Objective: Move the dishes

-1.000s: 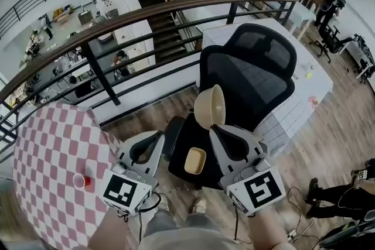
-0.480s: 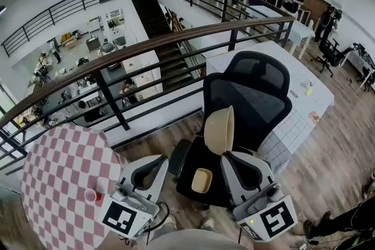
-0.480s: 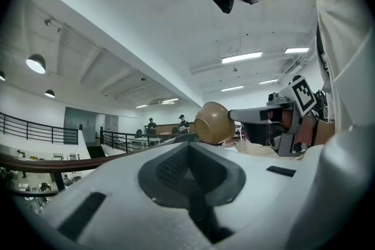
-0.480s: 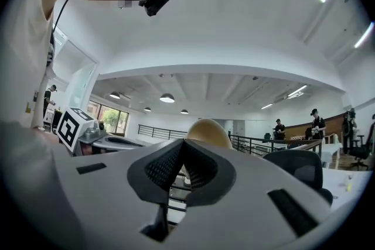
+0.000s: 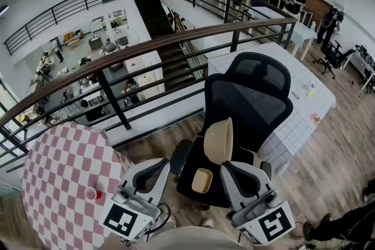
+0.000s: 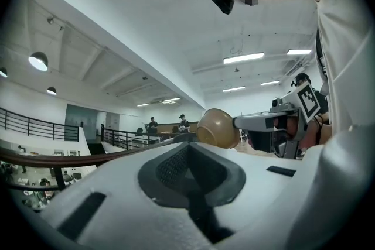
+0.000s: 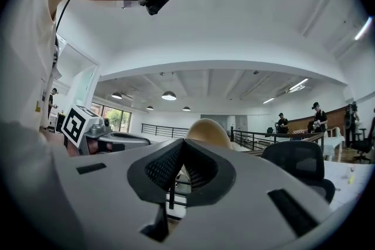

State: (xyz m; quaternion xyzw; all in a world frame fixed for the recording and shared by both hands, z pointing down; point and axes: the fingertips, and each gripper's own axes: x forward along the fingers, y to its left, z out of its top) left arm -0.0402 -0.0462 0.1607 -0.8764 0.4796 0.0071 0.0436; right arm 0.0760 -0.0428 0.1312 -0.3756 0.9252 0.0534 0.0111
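mezzanine railing (image 5: 146,44) curved behind a black mesh office chair (image 5: 252,96) and a red-checked table (image 5: 58,173). both grippers pointed level, each bearing a black-and-white square marker (image 5: 125,222). right gripper (image 5: 225,165) was clamped on the rim of a tan bowl (image 5: 218,140), held on edge before the chair's backrest. left gripper (image 5: 162,164) was closed, empty. a small yellow dish (image 5: 202,180) lay on the seat.

chair seat (image 5: 188,170): small yellow dish (image 5: 202,180) | checked table (image 5: 53,167): small cup (image 5: 89,194)
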